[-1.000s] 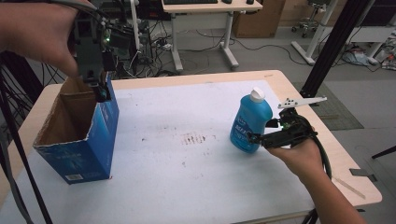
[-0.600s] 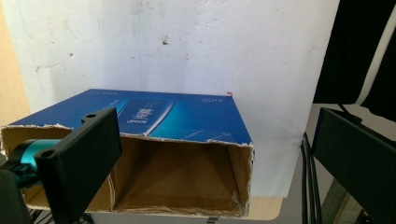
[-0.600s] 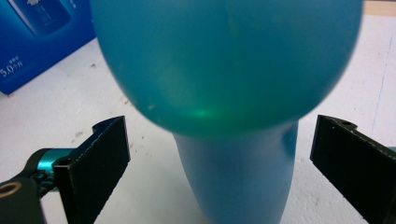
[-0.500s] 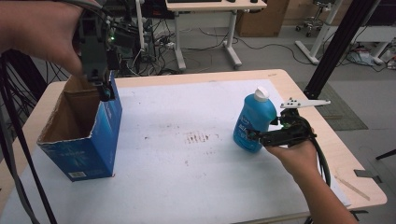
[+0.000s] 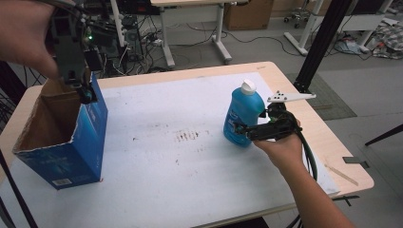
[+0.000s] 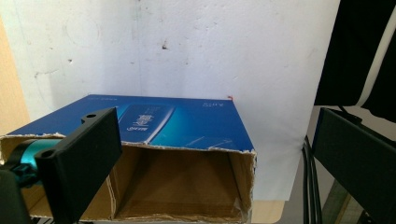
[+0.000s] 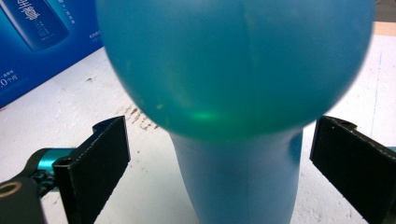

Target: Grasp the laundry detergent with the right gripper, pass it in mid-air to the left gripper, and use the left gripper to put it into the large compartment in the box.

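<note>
Your right hand-held gripper [image 5: 241, 129] stands wide open, the smooth, rounded blue plastic bottle [image 5: 242, 116] upright on the desk [image 5: 157, 118] between its jaws, ungripped. Your left hand-held gripper [image 5: 85, 95], also open, hovers empty over the torn blue cardboard box [image 5: 71, 137].

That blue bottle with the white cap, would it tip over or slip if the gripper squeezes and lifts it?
The blue bottle stands upright, taller than wide, so a sideways push high up could probably tip it. Its smooth, rounded plastic looks slippery. The right gripper has its jaws open either side of the narrower body, likely a safer hold.
</note>
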Demonstrator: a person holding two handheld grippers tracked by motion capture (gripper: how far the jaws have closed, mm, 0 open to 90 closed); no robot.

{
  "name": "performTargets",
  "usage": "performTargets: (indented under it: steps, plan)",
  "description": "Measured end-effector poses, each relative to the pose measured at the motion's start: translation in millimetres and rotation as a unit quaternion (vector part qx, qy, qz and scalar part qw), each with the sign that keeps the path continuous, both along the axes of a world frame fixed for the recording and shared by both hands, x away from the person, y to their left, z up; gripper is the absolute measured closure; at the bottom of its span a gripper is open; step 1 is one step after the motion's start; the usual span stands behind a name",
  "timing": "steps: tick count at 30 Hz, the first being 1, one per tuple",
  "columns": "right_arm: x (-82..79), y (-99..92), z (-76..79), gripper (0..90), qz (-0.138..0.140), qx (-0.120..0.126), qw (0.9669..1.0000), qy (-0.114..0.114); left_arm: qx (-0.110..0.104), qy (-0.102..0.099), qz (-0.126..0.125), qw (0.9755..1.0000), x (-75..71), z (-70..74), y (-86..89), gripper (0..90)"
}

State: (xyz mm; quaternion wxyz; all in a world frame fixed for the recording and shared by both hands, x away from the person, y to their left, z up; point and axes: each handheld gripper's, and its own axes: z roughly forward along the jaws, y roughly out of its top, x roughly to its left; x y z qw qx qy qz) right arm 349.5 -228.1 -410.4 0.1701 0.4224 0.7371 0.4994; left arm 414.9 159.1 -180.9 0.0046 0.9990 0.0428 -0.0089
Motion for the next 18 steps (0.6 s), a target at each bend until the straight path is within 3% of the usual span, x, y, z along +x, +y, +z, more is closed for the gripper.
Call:
performTargets:
  steps: [13,18]
  plan:
    - [0.9,3.0,-3.5,5.0,-0.004,-0.003,1.0000,-0.008,0.001,0.003,-0.001,1.0000,3.9,-4.6,-0.4,1.7]
    - [1.7,3.5,-7.1,12.6,-0.007,-0.005,0.9999,-0.010,0.001,0.004,0.000,1.0000,4.9,-5.8,0.3,1.7]
